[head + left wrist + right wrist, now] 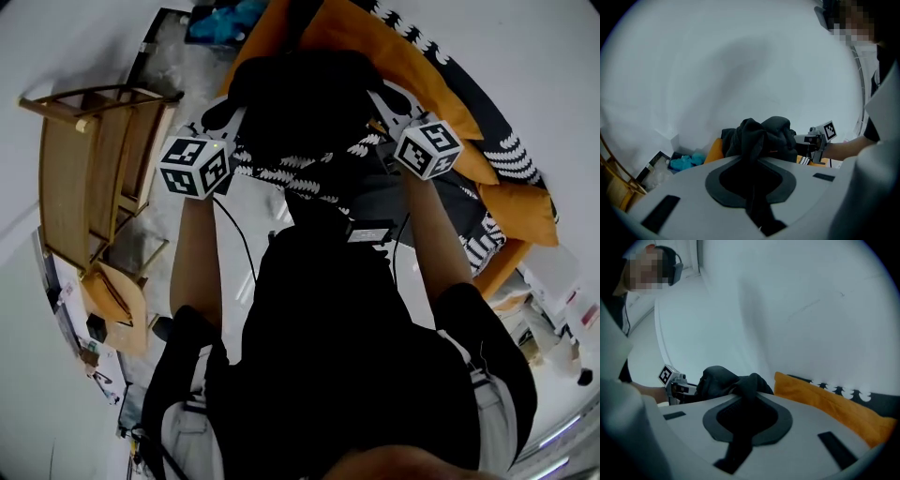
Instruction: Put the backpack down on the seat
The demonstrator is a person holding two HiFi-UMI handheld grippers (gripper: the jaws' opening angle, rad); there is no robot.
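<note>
Left gripper view shows a blue bundle (686,161) the right gripper view misses; left gripper (752,194) and right gripper (740,432) each clamp the black backpack (764,136)

Light is soft, cool and even, without glare. The white painted wall (740,61) is the brightest area in both gripper views and carries one broad, faint-edged shadow. The black fabric backpack (309,103) is underexposed everywhere, a near-featureless dark mass. All three views bulge like a fisheye, with corners falling to black. Two pale bright strips (561,441) at the head view's lower right may be lamps. Nearest surfaces look soft.
</note>
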